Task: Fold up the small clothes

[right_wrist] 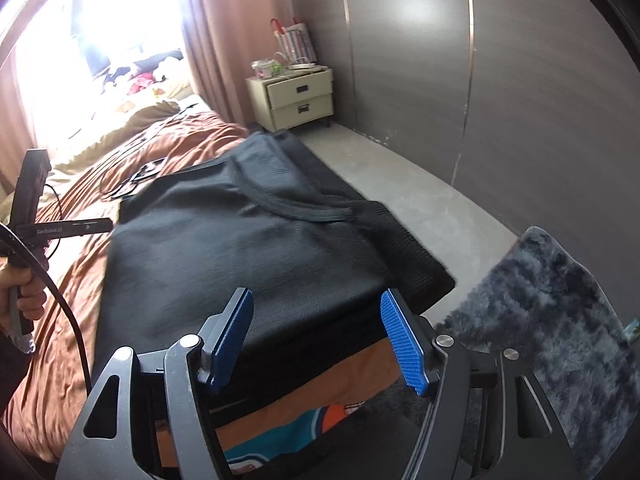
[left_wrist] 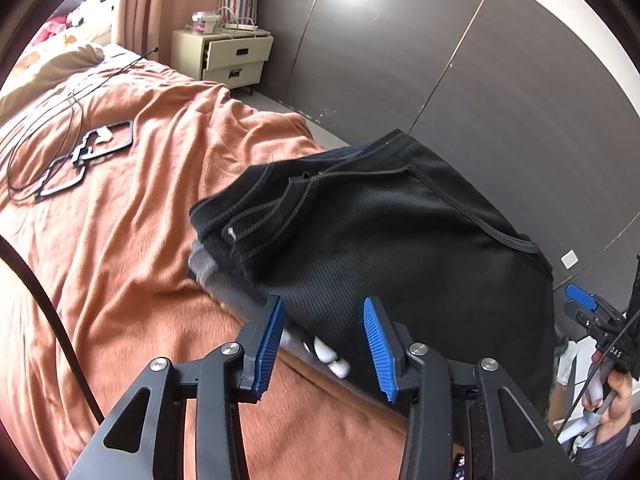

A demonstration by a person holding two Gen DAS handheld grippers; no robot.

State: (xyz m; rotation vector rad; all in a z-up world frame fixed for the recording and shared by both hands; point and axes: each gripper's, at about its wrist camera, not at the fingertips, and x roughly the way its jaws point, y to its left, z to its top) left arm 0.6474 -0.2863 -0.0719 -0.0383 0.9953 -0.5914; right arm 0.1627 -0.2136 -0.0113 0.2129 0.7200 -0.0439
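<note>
A black garment (left_wrist: 380, 232) with grey stitched hems lies spread at the bed's corner; it also shows in the right wrist view (right_wrist: 240, 248), its edge hanging over the bedside. My left gripper (left_wrist: 324, 320) is open and empty, its blue pads just over the garment's near edge. My right gripper (right_wrist: 316, 312) is open and empty, pads above the garment's near hanging edge. The right gripper also shows at the far right of the left wrist view (left_wrist: 584, 300). A small white thing (left_wrist: 330, 356) peeks out under the garment's edge.
An orange-brown blanket (left_wrist: 132, 240) covers the bed. A black frame-like object (left_wrist: 88, 156) and thin cables lie on it to the left. A cream nightstand (left_wrist: 228, 58) stands by the dark wardrobe wall (right_wrist: 500, 80). A dark fluffy rug (right_wrist: 540, 320) lies on the floor.
</note>
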